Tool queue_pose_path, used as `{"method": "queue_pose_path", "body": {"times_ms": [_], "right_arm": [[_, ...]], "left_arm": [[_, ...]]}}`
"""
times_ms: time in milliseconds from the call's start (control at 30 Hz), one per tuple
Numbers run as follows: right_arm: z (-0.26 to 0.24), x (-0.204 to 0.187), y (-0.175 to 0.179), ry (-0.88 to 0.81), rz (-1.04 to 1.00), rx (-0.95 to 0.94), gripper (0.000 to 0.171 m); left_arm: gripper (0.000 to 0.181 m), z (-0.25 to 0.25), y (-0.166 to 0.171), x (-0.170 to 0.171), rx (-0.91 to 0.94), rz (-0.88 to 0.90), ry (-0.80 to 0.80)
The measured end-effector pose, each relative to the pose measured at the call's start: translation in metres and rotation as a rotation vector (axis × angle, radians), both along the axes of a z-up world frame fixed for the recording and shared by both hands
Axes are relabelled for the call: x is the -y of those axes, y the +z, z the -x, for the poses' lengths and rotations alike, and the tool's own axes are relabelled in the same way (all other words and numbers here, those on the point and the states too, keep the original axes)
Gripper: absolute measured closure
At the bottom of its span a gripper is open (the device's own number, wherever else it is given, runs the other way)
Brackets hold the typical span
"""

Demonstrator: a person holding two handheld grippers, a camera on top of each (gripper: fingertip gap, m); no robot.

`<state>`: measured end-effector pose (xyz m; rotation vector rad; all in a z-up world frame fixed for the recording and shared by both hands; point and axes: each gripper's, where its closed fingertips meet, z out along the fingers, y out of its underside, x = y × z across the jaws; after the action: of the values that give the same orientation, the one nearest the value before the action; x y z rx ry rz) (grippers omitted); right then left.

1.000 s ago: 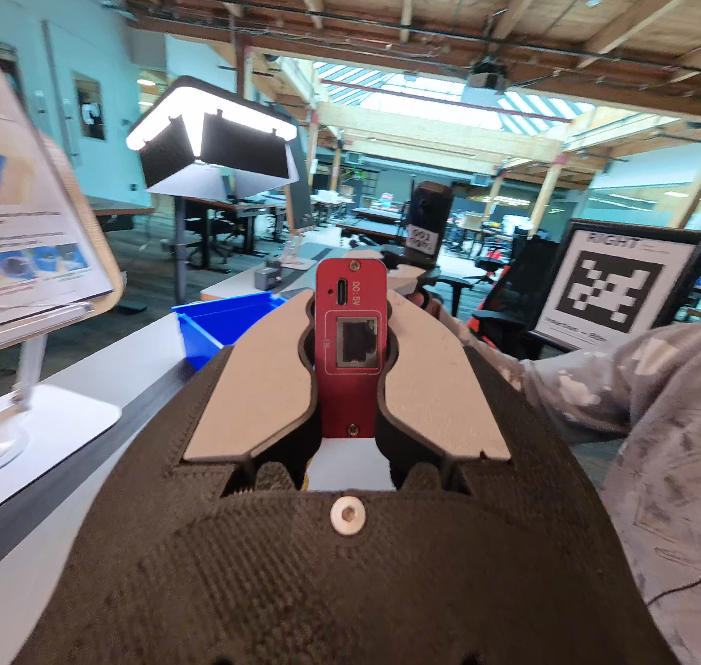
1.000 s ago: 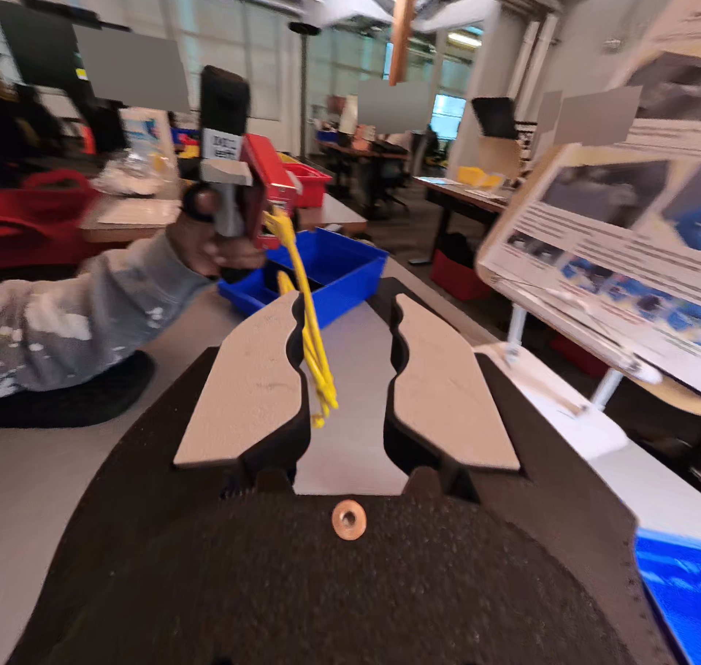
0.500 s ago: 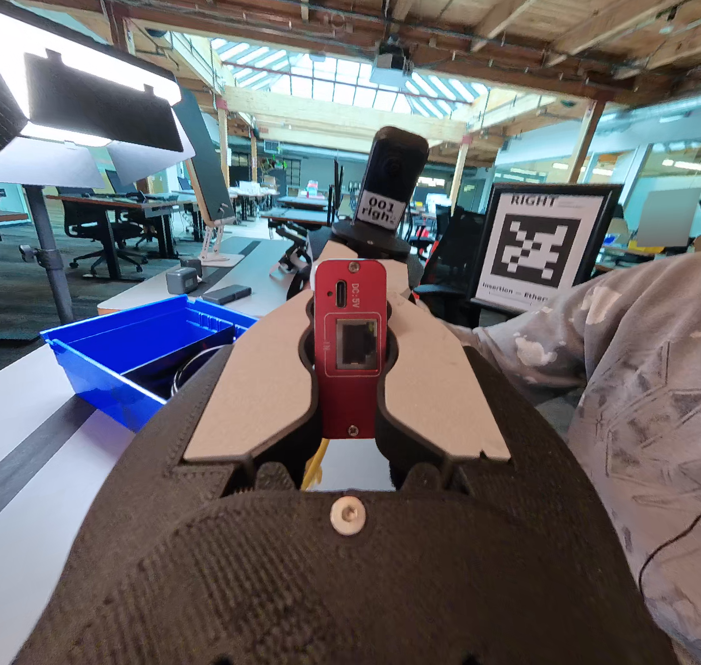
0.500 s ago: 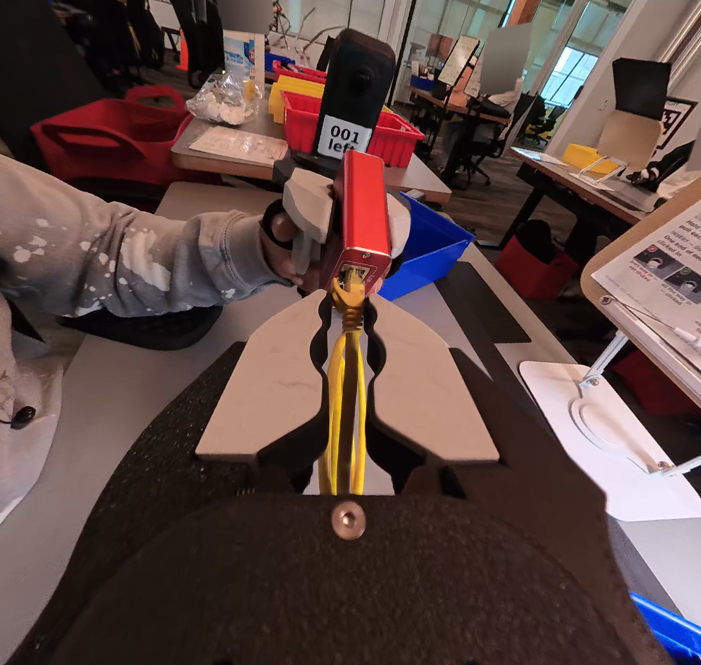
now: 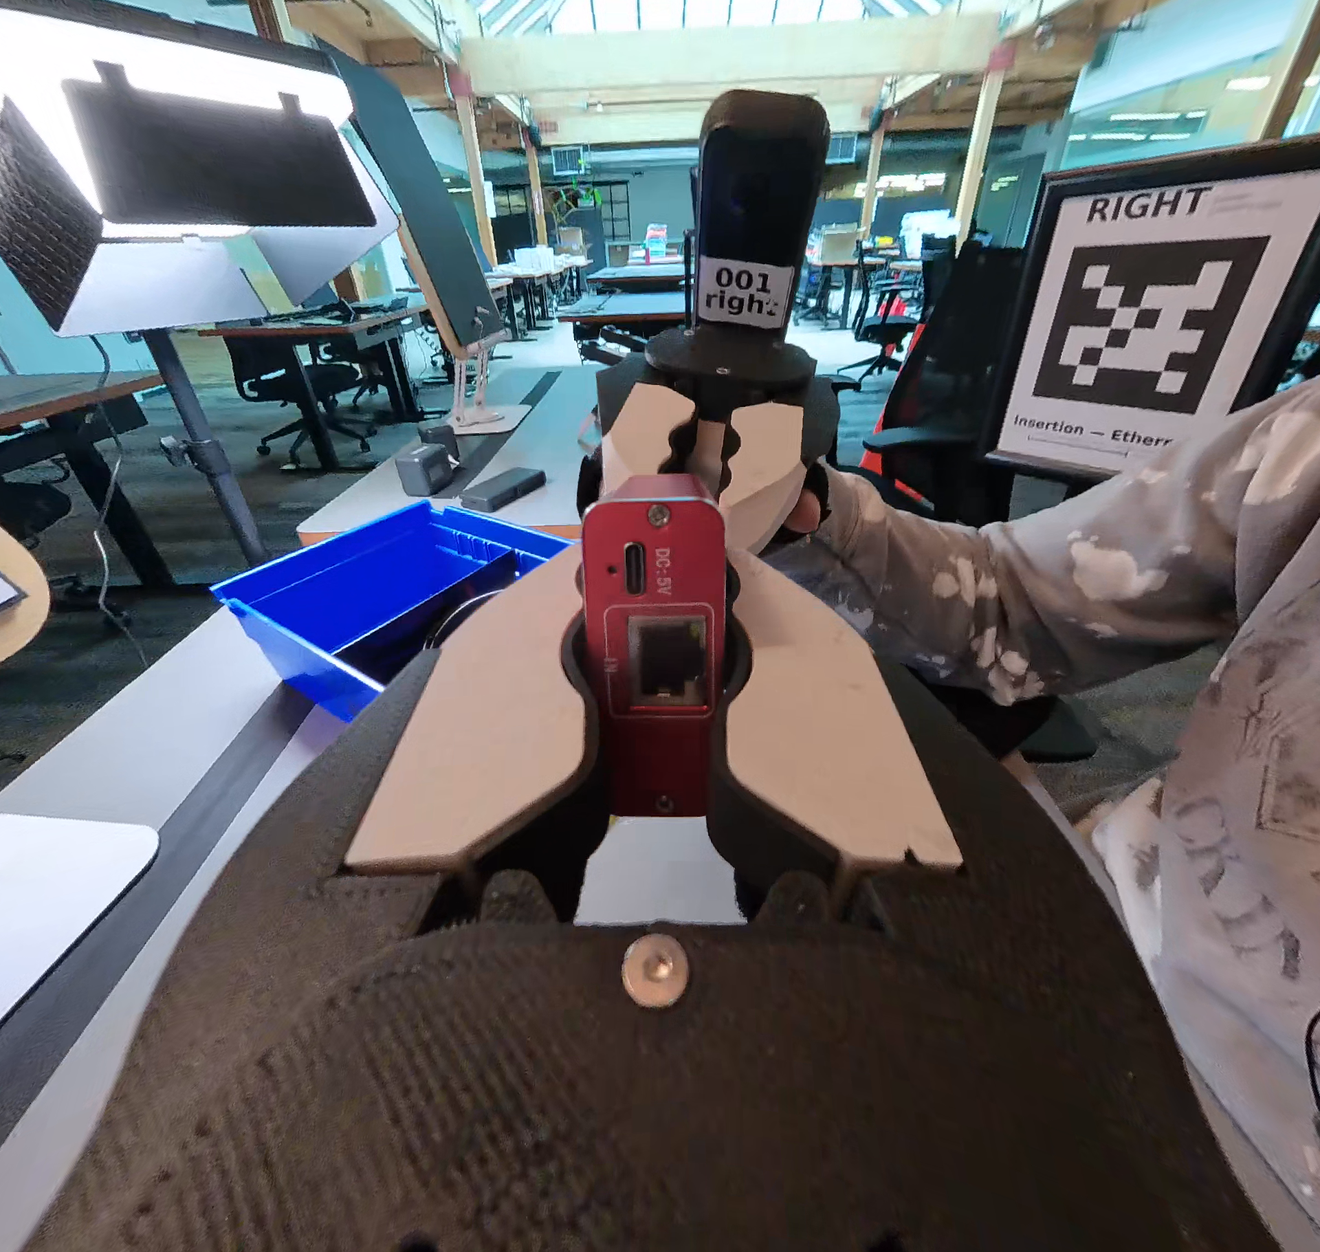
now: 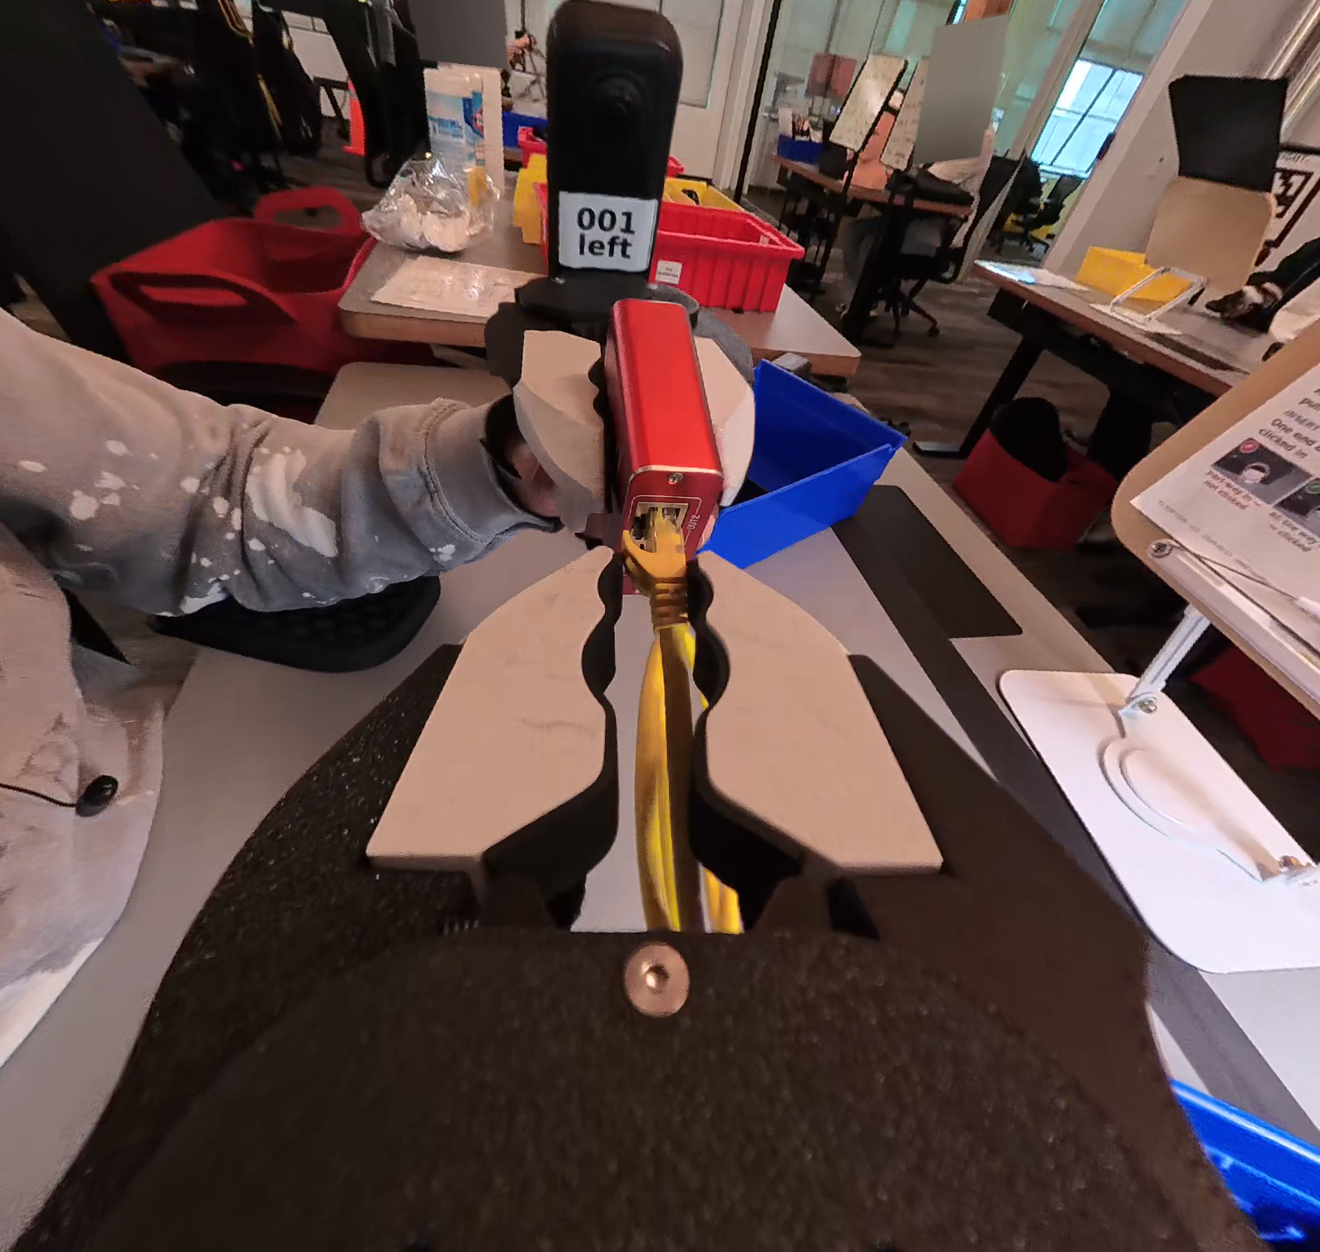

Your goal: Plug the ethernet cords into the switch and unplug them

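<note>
My left gripper (image 5: 657,575) is shut on a red switch (image 5: 661,703) and holds it up above the table. The end facing me shows an empty ethernet port (image 5: 668,660). In the right wrist view the switch (image 6: 661,425) points its other end at me, with a yellow ethernet cord (image 6: 668,718) plugged into a port there. My right gripper (image 6: 653,564) is closed around the cord just behind its plug (image 6: 661,539), fingertips almost touching the switch. The right gripper also shows beyond the switch in the left wrist view (image 5: 703,446).
A blue bin (image 5: 386,589) stands on the grey table (image 6: 286,703) behind the switch, also seen in the right wrist view (image 6: 807,460). A document stand with a white base (image 6: 1143,789) is at right. A framed marker sign (image 5: 1157,318) and a light panel (image 5: 178,168) stand around.
My right gripper went from open and off to the side to closed around the yellow cord, close up to the switch. The left gripper turned right with the switch.
</note>
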<state>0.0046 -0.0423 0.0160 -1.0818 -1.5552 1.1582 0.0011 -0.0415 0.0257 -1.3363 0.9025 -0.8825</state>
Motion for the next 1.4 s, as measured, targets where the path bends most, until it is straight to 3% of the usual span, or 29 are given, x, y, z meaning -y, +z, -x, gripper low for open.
{"method": "queue_pose_path", "body": {"times_ms": [400,967,1033,1067,1133,1233,1400], "right_arm": [[-0.002,0.001,0.011,0.011,0.043,-0.056,0.155],[0.016,0.003,0.011,-0.064,-0.005,-0.076,0.155],[0.010,-0.031,0.000,-0.234,-0.104,-0.025,0.159],[0.003,-0.044,-0.005,-0.244,-0.082,-0.017,0.159],[-0.006,-0.048,-0.002,-0.204,-0.014,-0.036,0.158],[-0.005,-0.051,0.004,-0.246,-0.060,-0.046,0.158],[-0.017,-0.062,0.009,-0.291,-0.040,-0.049,0.158]], "left_arm": [[0.151,-0.002,0.008,0.001,0.061,-0.035,0.006],[0.151,0.012,0.023,0.013,-0.153,-0.263,0.176],[0.151,0.028,0.046,0.020,-0.015,-0.291,0.185],[0.151,0.045,0.068,0.034,0.097,-0.300,0.152],[0.151,0.074,0.091,0.055,0.101,-0.375,0.206],[0.151,0.092,0.105,0.071,0.081,-0.422,0.263],[0.151,0.092,0.099,0.062,0.100,-0.359,0.242]]}}
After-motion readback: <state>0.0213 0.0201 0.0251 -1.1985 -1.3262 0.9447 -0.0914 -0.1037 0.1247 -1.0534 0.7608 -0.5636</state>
